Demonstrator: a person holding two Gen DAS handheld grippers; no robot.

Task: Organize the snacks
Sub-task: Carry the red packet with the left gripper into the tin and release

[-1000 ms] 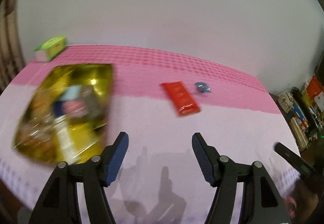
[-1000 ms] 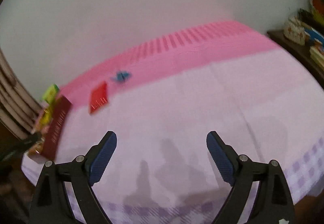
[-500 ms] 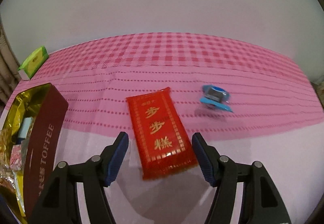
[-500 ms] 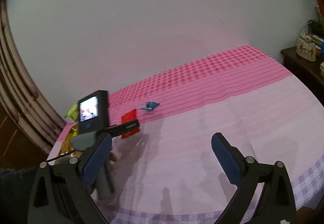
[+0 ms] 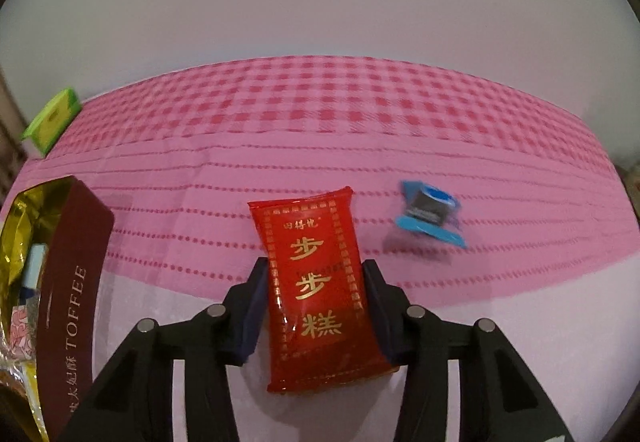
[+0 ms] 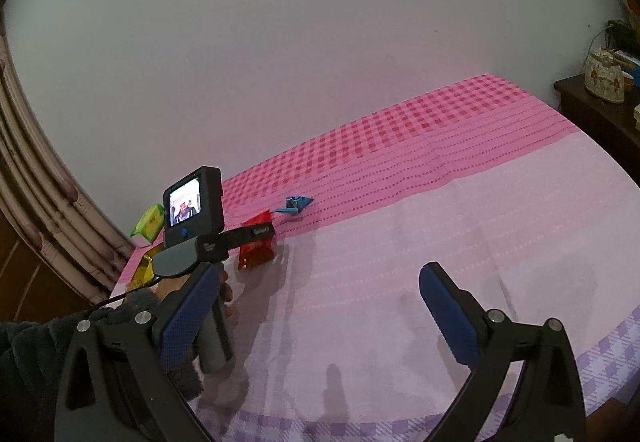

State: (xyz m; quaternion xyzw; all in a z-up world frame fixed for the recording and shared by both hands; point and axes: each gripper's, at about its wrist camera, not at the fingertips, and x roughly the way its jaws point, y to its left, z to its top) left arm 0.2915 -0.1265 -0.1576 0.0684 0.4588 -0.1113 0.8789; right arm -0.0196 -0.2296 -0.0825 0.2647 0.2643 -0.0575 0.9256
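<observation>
Red packet (image 5: 320,286) sat pinched in the left hand-held gripper (image 5: 316,306), likely bound for the toffee box (image 5: 68,306); the right hand-held gripper (image 6: 320,318) hung spread.

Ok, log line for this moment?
left tongs: closed on red snack packet | right tongs: open, idle | blue candy: on cloth | toffee box: left

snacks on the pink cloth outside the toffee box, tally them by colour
red: 1, the red packet, between the left gripper pads
blue: 1, the blue candy, lying loose
green: 1, the green box at the far edge
total: 3
</observation>
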